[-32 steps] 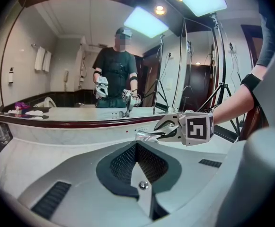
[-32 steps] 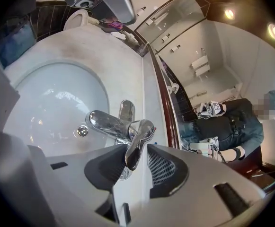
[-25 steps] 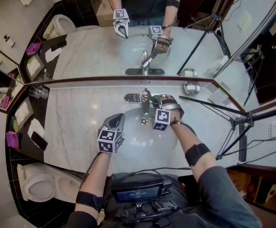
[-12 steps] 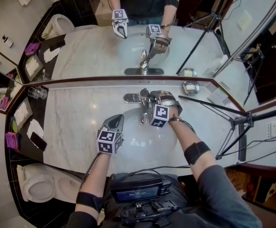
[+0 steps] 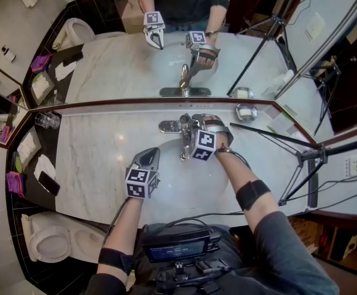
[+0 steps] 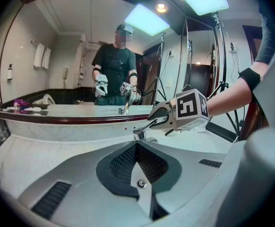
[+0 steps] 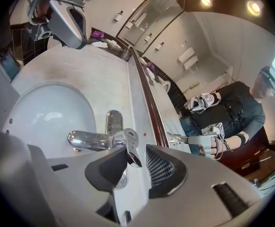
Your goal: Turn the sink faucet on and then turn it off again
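The faucet [image 5: 183,141] stands at the back of the sink basin [image 5: 166,186], just above the middle of the head view, reaching out over the white bowl. Your right gripper [image 5: 190,128] is at it from the right, with its marker cube [image 5: 204,145] turned toward you.

In the right gripper view the faucet's lever [image 7: 129,148] sits between your jaws, which stand apart. The lever's tip lies against the dark pad on the left of the frame. A strip of bare counter shows between it and the meshed pad on the right, so the pads do not clamp it. The spout [image 7: 87,140] runs off to the left of that frame, over the basin. In the left gripper view the lever slants up from the faucet body toward your right gripper.

Your left gripper [image 5: 153,152] hovers at the basin's left edge, left of centre in the head view and apart from the faucet. Its jaws are closed together with nothing between them; the left gripper view shows the two pads meeting along a single seam.

The marble counter [image 5: 98,152] spreads to either side. A mirror [image 5: 123,66] fills the upper part of the head view and reflects both grippers. A small dish [image 5: 247,112] sits on the counter to the right of the faucet, near the mirror's edge. Whether water runs from the spout, I cannot tell.
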Available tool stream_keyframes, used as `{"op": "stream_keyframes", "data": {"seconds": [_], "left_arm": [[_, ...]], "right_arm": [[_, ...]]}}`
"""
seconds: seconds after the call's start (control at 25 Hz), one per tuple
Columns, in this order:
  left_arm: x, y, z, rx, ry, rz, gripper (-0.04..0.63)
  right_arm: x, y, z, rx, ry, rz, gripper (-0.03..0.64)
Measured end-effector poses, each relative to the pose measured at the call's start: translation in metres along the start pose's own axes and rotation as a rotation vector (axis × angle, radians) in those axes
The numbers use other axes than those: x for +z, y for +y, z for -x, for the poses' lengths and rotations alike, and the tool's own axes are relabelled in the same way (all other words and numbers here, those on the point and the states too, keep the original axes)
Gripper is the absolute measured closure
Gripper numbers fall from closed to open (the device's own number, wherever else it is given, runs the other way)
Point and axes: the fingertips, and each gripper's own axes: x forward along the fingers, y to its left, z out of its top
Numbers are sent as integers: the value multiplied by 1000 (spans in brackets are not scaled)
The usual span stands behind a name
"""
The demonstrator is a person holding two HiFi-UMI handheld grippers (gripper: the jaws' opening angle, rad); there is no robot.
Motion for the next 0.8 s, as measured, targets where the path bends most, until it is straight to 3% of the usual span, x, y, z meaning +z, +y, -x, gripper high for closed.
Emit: {"op": "stream_keyframes", "data": {"seconds": [0.8], "left_arm": [[11, -2, -1, -4, -9, -11, 595]], "right_arm": [[-15, 8, 14, 19, 33, -90, 463]]}}
